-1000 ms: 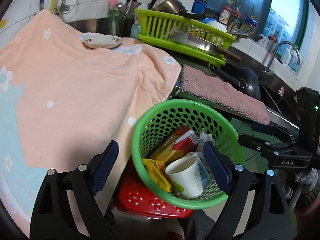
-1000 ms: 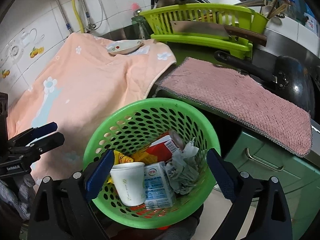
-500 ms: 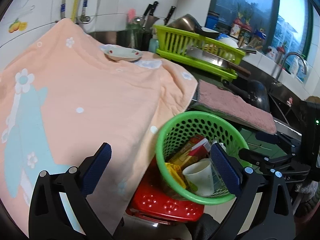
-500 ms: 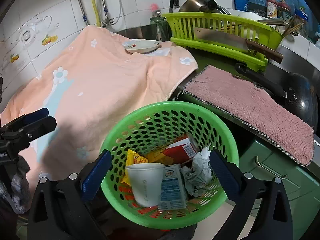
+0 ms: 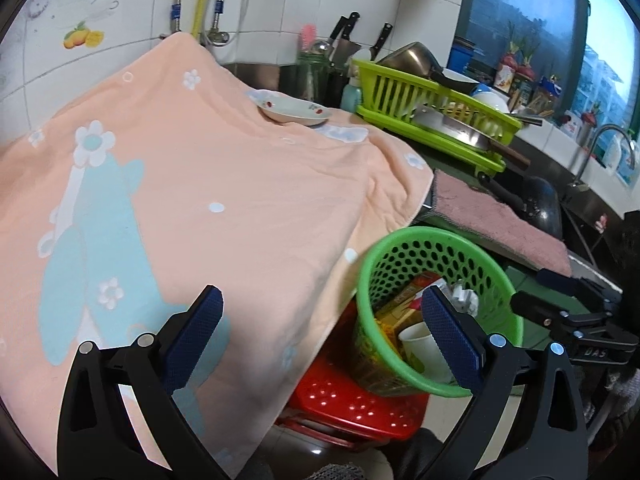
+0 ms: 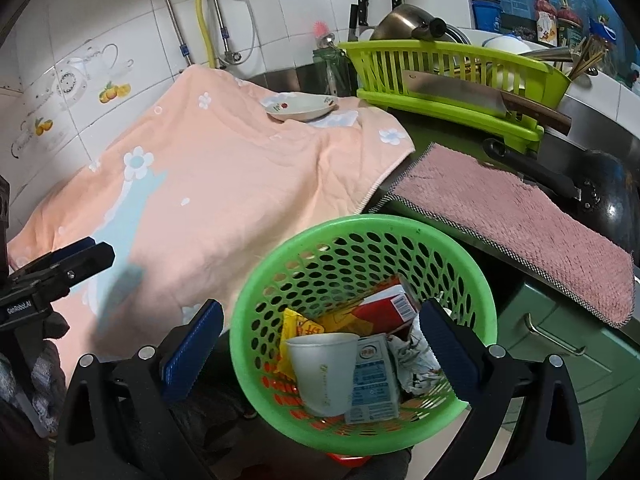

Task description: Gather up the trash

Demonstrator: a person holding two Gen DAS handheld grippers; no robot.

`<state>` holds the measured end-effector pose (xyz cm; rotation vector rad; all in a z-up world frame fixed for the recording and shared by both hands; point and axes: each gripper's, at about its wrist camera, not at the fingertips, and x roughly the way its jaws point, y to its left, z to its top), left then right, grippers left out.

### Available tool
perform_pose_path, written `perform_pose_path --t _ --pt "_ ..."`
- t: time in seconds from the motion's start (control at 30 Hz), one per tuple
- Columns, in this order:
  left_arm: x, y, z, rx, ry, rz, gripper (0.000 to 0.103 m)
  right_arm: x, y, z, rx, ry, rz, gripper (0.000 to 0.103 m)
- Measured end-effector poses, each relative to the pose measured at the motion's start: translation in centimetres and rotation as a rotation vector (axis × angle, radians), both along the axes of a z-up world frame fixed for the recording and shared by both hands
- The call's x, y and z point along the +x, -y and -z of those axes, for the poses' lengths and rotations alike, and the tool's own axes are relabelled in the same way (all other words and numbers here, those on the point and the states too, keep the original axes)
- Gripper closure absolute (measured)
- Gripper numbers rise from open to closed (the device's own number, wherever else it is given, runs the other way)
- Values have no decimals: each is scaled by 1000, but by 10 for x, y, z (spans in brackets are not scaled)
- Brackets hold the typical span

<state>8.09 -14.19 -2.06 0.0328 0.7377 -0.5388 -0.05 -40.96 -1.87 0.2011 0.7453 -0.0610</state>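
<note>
A green perforated basket [image 6: 360, 223] holds the trash: a white paper cup [image 6: 324, 368], a small milk carton [image 6: 374, 376], crumpled paper [image 6: 416, 360], a red carton [image 6: 384, 308] and a yellow wrapper [image 6: 300, 328]. My right gripper [image 6: 320, 346] hovers above it, open, with nothing between its blue pads. In the left wrist view the basket [image 5: 420, 233] sits at lower right on a red stool [image 5: 352, 404]. The left gripper [image 5: 322, 336] is open and empty over the hanging peach towel [image 5: 224, 184]. Each gripper shows at the edge of the other's view.
A floral plate [image 6: 300, 106] rests on the towel's far end. Behind it stand a lime dish rack [image 6: 452, 60] with a cleaver, a knife block and a black wok [image 6: 608, 196]. A pink mat [image 6: 520, 216] covers the counter edge above a green cabinet [image 6: 560, 344].
Both grippers have drawn back and risen from the basket. The left view has swung left toward the towel, so the basket now sits further right; the left jaws opened slightly wider.
</note>
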Motion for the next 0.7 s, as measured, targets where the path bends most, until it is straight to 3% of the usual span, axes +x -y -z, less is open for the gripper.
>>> perform_pose_path --t 0.3,0.7 --pt "-6 -16 -2 26 27 -80 5 -7 -14 -6 18 34 -7 8" --pt "-14 -31 -7 31 64 -117 5 -9 -34 -11 9 57 -33 7"
